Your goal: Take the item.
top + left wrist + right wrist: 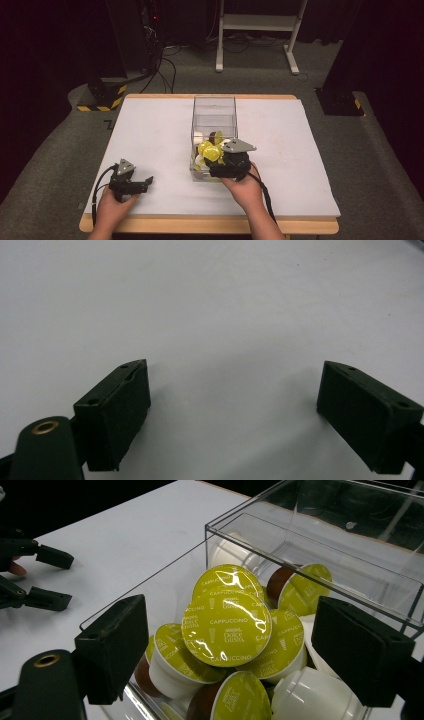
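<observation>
While both of the person's hands sat at the near edge of the white table (150, 125), the left gripper (131, 181) lay low over bare surface, fingers (117, 412) spread, nothing between them. Right gripper (231, 161) hovered at the near end of the clear plastic rectangular box (214, 107), fingers (112, 645) spread wide, holding nothing. Yellow-green foil-lidded white coffee capsules (227, 626) were piled in that near end; far end looked empty. Beyond the table: grey carpet floor (260, 80).
</observation>
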`<state>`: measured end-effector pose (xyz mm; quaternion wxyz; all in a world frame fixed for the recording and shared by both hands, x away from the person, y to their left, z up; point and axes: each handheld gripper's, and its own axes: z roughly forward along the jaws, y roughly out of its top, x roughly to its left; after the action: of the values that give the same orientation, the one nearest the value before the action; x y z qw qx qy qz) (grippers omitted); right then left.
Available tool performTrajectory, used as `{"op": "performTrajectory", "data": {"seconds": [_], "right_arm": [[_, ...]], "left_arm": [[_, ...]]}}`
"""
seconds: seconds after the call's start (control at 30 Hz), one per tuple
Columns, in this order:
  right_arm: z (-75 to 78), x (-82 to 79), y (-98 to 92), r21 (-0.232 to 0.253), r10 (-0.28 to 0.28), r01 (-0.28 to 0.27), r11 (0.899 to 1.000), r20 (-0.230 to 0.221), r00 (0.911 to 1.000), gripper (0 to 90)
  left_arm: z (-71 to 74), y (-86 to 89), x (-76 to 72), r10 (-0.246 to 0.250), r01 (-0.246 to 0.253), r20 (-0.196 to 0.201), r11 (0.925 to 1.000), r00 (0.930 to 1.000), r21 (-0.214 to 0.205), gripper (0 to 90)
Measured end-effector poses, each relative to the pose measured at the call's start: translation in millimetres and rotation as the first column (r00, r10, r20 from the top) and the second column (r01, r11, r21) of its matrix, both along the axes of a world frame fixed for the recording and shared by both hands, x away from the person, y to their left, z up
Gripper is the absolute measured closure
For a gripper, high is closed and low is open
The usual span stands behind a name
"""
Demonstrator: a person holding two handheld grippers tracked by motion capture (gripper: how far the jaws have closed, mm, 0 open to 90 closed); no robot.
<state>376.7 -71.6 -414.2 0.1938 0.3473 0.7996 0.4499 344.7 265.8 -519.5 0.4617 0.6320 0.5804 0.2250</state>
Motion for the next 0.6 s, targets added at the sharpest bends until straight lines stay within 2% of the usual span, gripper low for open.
{"op": "performTrajectory", "data": {"seconds": [0.5,0.6], "right_arm": [[-7.5,11.7,11.5,-0.038,-0.022,0.020,0.999,-0.041,0.9989,20.0],[-9.3,12.1,15.2,-0.055,-0.019,0.017,0.998,-0.038,0.9991,21.0]], "left_arm": [[0.0,0.0,-0.7,0.010,-0.010,0.000,0.9999,0.9999,0.006,14.0],[0.2,1.0,-1.2,0.003,-0.003,-0.003,0.9998,1.0000,0.021,14.0]]}}
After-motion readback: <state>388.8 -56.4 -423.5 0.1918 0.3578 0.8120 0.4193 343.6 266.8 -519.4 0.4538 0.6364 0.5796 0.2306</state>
